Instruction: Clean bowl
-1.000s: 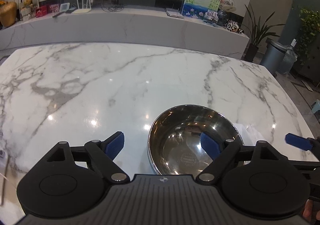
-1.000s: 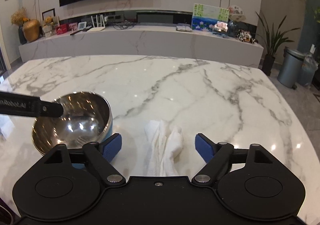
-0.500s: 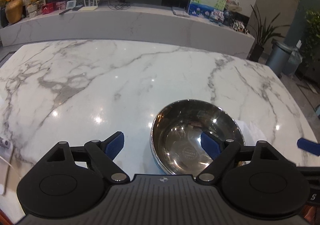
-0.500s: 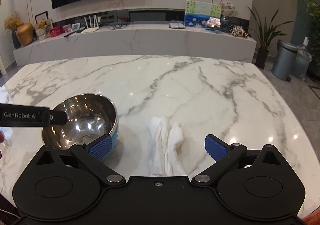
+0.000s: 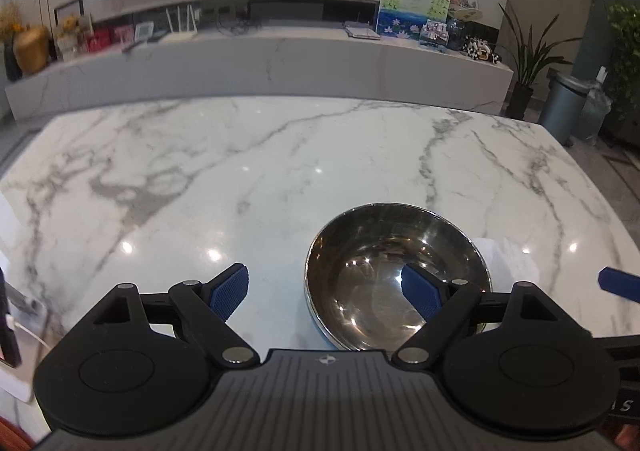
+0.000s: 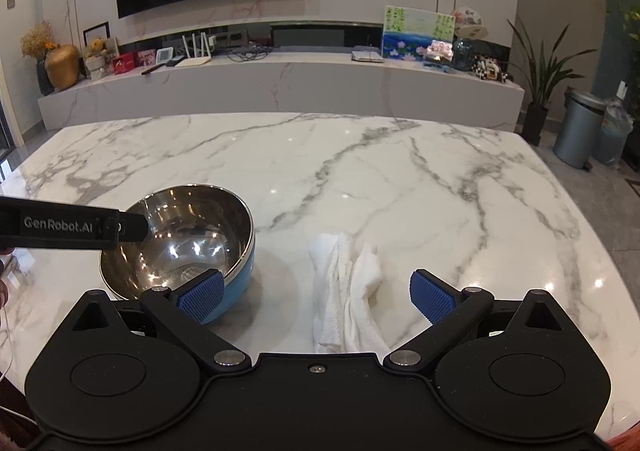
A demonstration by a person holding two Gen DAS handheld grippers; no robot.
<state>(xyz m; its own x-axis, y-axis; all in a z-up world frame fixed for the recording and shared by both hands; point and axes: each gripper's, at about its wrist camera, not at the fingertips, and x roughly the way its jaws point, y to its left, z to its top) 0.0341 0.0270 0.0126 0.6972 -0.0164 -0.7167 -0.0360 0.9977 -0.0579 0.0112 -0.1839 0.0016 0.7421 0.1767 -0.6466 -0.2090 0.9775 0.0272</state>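
Left gripper (image 5: 326, 293) is spread wide over the near-left rim of the bowl (image 6: 180, 241), which sits on the table (image 6: 360, 171) with nothing gripped yet, and just right of it the right gripper (image 6: 316, 295) gapes around the cloth (image 6: 346, 291). I'd pinch the bowl's rim first so it can't skate on the marble, then grab the cloth mid-bundle. The cloth's near end is hidden behind the gripper body, and glare makes it hard to spot any dirt in the bowl

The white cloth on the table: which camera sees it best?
The right wrist view. There the white cloth lies whole and crumpled between the open right tool's fingers, beside the bowl. The left wrist view shows only a corner of it behind the bowl's rim.
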